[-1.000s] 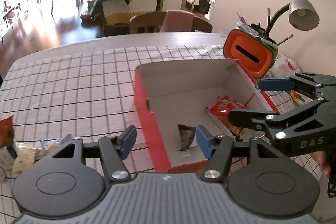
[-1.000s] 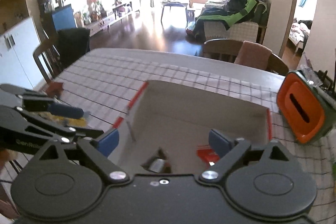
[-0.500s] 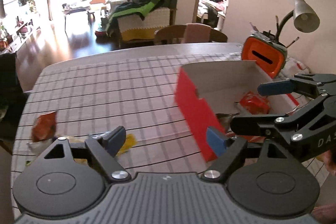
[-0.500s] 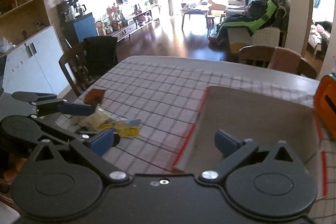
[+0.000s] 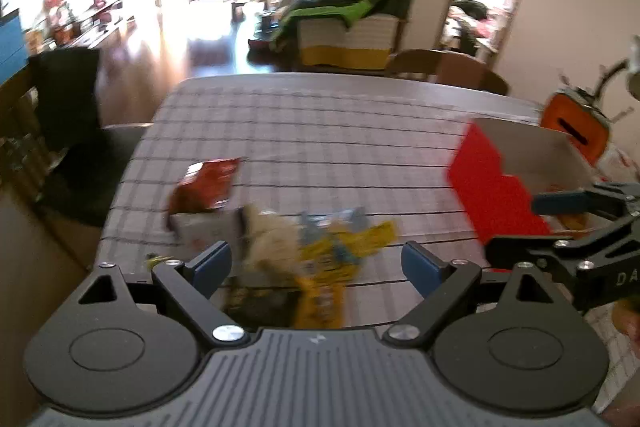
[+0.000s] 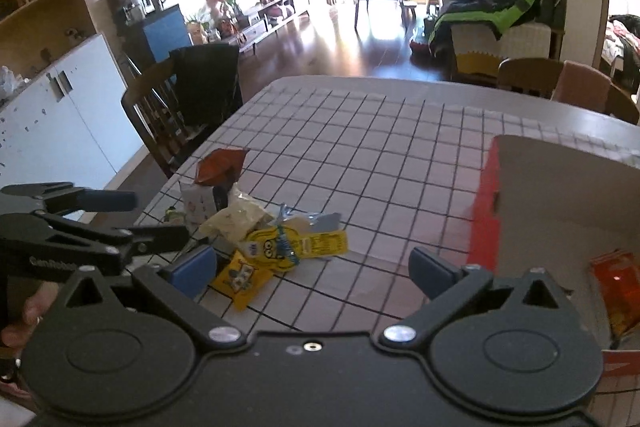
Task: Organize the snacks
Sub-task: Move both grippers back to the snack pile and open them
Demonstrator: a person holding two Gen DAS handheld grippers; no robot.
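Currently, scene: a desk covered by a checked cloth is seen, with a heap of snacks at its near left part and a box at its right.
Left tool: its blue pads are spread and widening at this moment; nothing is pinched, and the blurred snack heap is seen below and between them.
Right tool: its pads are held spread wide, with nothing gripped; bare cloth and the edge of the heap are framed between them.
Snack pile: several packets are heaped together, touching one another, just beside the desk's left edge.
Yellow packets: cartoon faces are printed on them; they are laid at the near side of the heap.
Red-brown packet: it is placed at the far end of the heap.
Box: red outside, pale inside, open at the top, set well apart from the heap.
Orange packet: it is lying inside the box, on its floor.
Chair: a dark garment is draped over it, beside the desk.
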